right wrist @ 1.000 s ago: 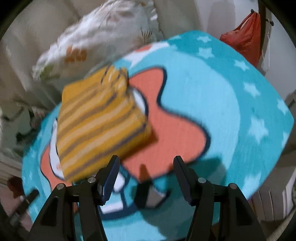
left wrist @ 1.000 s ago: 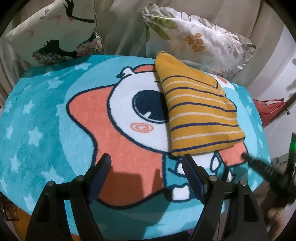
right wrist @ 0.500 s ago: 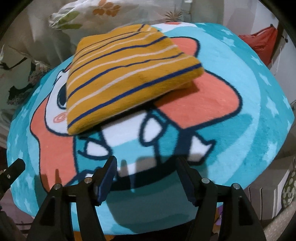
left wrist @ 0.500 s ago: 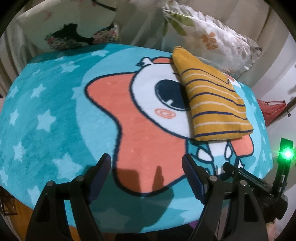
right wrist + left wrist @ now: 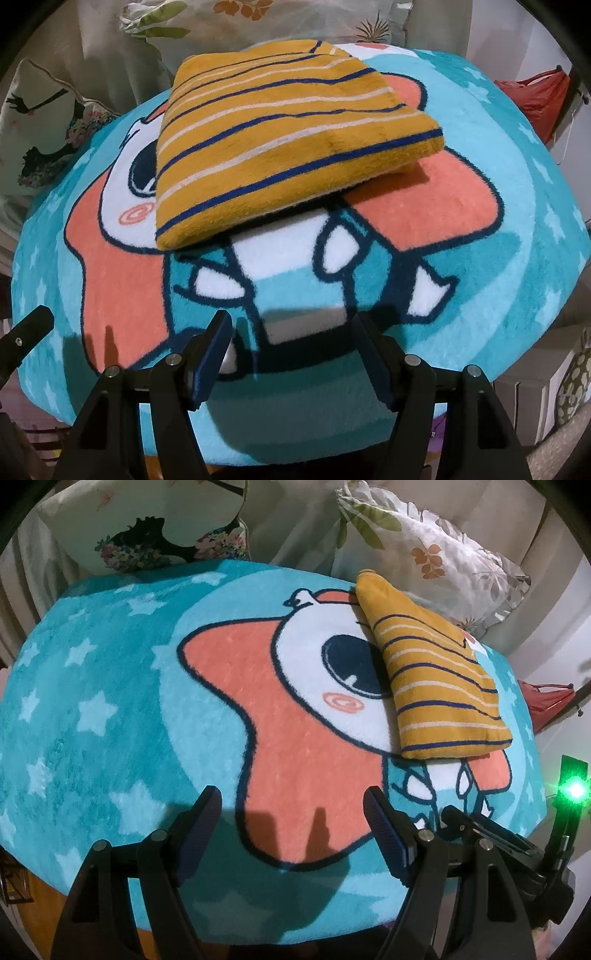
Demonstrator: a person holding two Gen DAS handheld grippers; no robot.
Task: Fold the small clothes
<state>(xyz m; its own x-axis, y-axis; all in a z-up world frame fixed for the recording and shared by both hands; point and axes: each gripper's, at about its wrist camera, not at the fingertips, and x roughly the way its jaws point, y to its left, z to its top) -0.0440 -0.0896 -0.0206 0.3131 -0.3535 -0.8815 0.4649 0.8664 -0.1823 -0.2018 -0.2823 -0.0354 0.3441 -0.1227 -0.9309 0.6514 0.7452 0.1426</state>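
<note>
Your left gripper [image 5: 291, 808] hovers over the near edge of the blanket [image 5: 92, 709], jaws spread wide and holding nothing; its shadow falls on the orange star print between them. Your right gripper [image 5: 291, 332] hovers likewise at the near edge, jaws wide apart and empty. In the left view the right gripper's body shows at lower right, carrying a green light [image 5: 574, 790]. The garment [image 5: 280, 136], mustard with navy and cream stripes, lies folded into a compact stack on the blanket, well apart from both grippers, covering part of the printed eye. In the left view the garment [image 5: 436, 679] sits toward the far right of the blanket. Two pillows, floral [image 5: 424, 542] and dark-figured [image 5: 147, 528], rest behind the blanket's far edge. A red bag [image 5: 535, 99] hangs at right.
</note>
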